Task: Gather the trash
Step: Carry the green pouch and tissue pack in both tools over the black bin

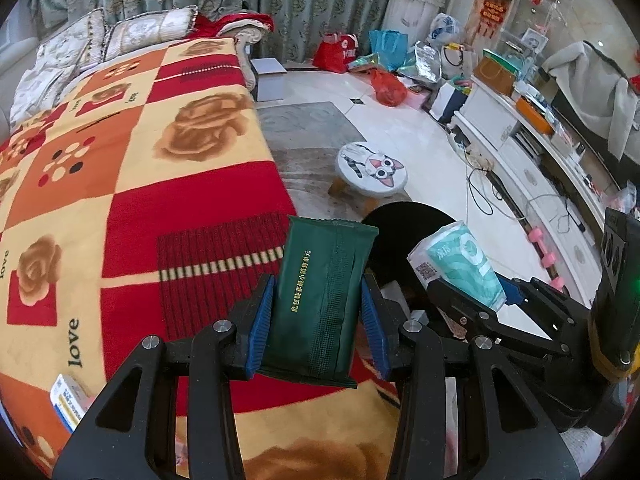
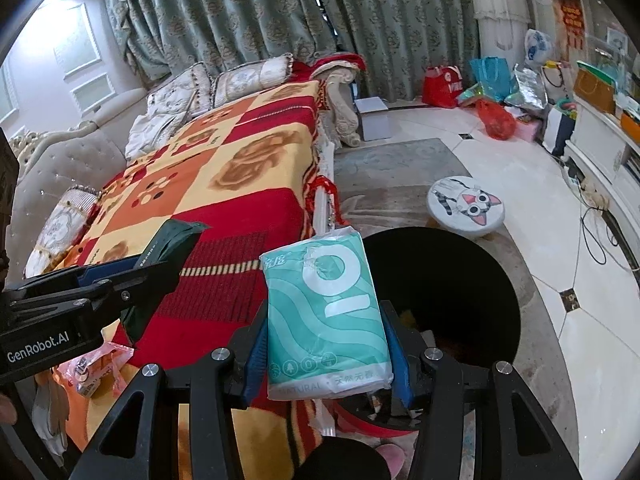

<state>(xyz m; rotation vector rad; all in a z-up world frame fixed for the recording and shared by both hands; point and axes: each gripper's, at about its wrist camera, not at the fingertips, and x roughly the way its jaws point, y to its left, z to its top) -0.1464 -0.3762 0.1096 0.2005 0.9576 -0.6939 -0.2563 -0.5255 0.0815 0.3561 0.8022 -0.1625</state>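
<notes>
My left gripper is shut on a dark green tissue pack and holds it above the edge of the patterned blanket. My right gripper is shut on a teal and white tissue pack and holds it at the near left rim of a black trash bin. The bin lies just beyond both packs in the left wrist view. The right gripper with its teal pack shows there at right. The left gripper with the green pack shows at left in the right wrist view.
A cat-face stool stands beyond the bin on a grey rug. A small box and an orange wrapper lie on the blanket near me. A white TV cabinet, cables and pink dumbbells line the right side.
</notes>
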